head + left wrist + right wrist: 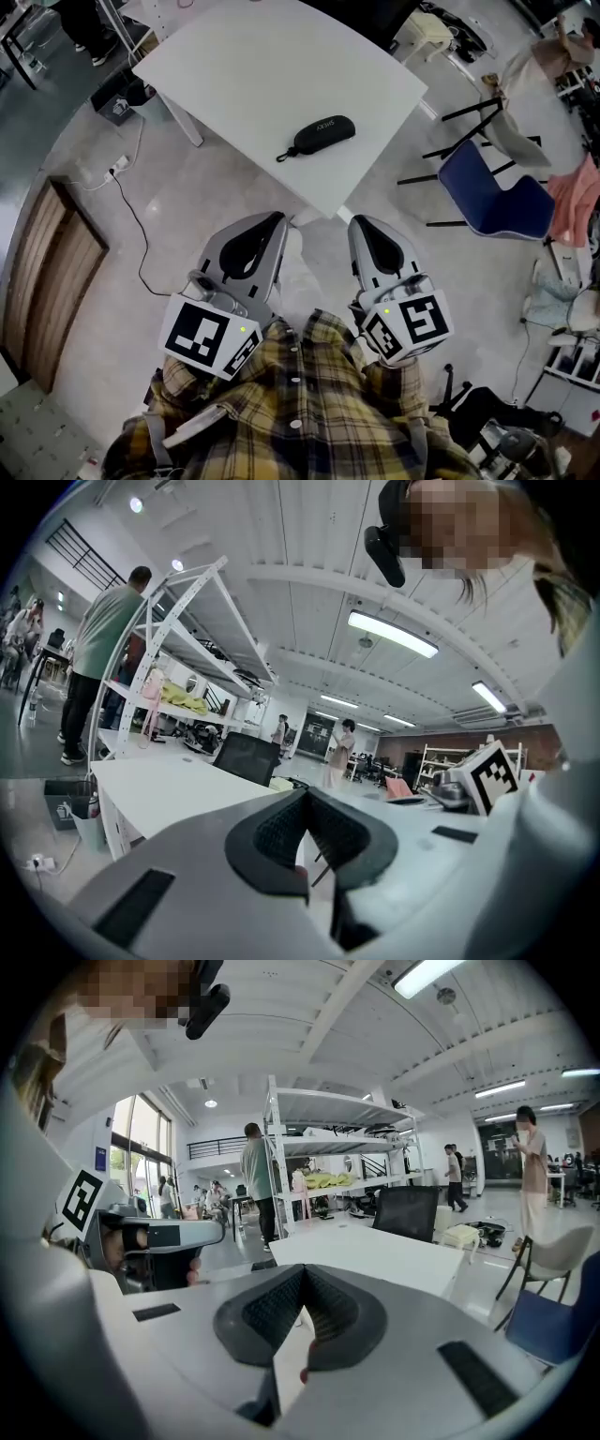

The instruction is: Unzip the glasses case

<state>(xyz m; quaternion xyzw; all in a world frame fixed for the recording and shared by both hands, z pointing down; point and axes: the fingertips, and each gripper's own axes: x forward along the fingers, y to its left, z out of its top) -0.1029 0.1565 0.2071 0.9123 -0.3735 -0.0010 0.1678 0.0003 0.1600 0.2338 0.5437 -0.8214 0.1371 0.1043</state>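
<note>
Black glasses case [323, 134] flat on white surface [234, 75], near its front edge, long axis diagonal (loop end lower left), left gripper [277, 218] and right gripper [362, 223] closed, empty, well apart from case.

Open-plan lab or workshop hall: white table [281, 75], tall shelving rack [328, 1115], ceiling strip lights [392, 635], blue chair [487, 192], floor cable [141, 234], people [255, 1180] standing far off.

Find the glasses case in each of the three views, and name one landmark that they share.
Head view: the glasses case lies on the white table, upper middle of the picture.
Left gripper view: not visible; the white table shows at left.
Right gripper view: not visible.
Shared landmark: the white table.
</note>
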